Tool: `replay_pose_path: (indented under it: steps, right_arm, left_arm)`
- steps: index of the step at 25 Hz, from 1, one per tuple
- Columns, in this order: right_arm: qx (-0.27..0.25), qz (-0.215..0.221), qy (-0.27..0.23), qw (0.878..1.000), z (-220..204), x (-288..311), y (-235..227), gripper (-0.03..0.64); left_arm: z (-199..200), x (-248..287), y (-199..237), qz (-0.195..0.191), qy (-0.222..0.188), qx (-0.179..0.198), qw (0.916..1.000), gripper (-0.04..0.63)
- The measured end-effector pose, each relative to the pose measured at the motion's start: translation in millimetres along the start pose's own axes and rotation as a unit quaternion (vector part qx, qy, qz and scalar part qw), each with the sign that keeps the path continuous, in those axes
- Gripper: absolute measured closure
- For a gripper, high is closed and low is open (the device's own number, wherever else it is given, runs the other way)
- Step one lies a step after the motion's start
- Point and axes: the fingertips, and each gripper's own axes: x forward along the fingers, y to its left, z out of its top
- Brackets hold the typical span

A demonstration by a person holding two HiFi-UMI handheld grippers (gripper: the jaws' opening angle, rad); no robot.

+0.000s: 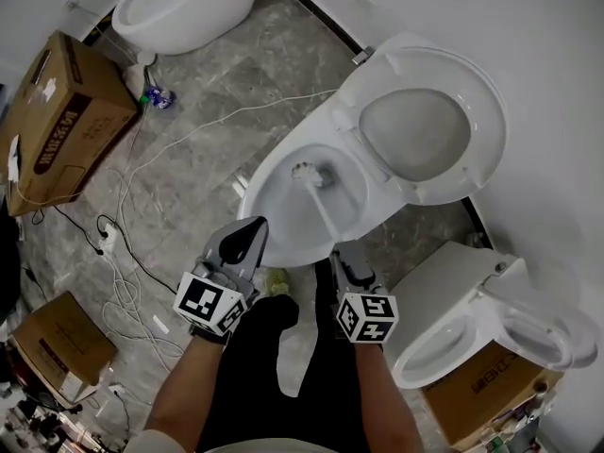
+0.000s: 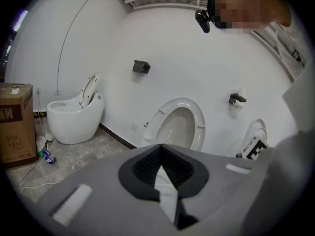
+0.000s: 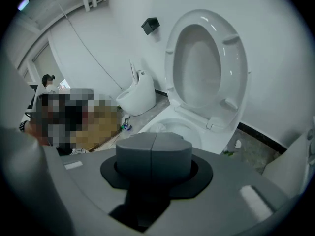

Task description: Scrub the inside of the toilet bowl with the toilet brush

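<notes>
Nearest, low in the head view, the left hand-held gripper (image 1: 252,230) hovers over the near rim of the toilet bowl (image 1: 274,173). Its jaws are drawn together at the tips. In the left gripper view a pale strip shows between the ribbed pads; what it is cannot be told. Just to the right, the toilet brush (image 1: 324,211) slants down into the bowl, its bristle head resting low against the inner wall on the far left side. The white handle runs back to the right hand-held gripper (image 1: 342,251), whose jaws are closed on it. In the right gripper view those jaws meet in a tight seam and hide the handle.

Around them, a cardboard box (image 1: 66,121) stands at the far left on the grey floor (image 1: 217,92), with white cables (image 1: 142,253) trailing beside it. A round toilet (image 1: 184,8) sits beyond. The seat and lid (image 1: 425,125) of the scrubbed toilet are raised against the wall, and another toilet (image 1: 453,333) stands at the right.
</notes>
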Motion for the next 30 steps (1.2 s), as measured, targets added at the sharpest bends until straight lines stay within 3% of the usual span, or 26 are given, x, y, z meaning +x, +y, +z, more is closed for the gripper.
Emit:
replay_pose_path:
  steps: [7, 18, 30]
  right_arm:
    - [0.061, 0.002, 0.005, 0.998, -19.5, 66.0, -27.4, 0.456]
    - [0.163, 0.012, -0.031, 0.986, -18.8, 117.9, -49.7, 0.456]
    - [0.049, 0.055, 0.022, 0.997, -35.2, 121.0, -6.2, 0.456]
  left_arm:
    - [-45.7, 28.7, 22.6, 0.011, 0.017, -0.006, 0.9998, 0.589]
    - [-72.8, 39.0, 43.5, 0.021, 0.023, -0.002, 0.9995, 0.589]
    - [-75.9, 11.9, 60.0, 0.05, 0.022, -0.014, 0.9984, 0.589]
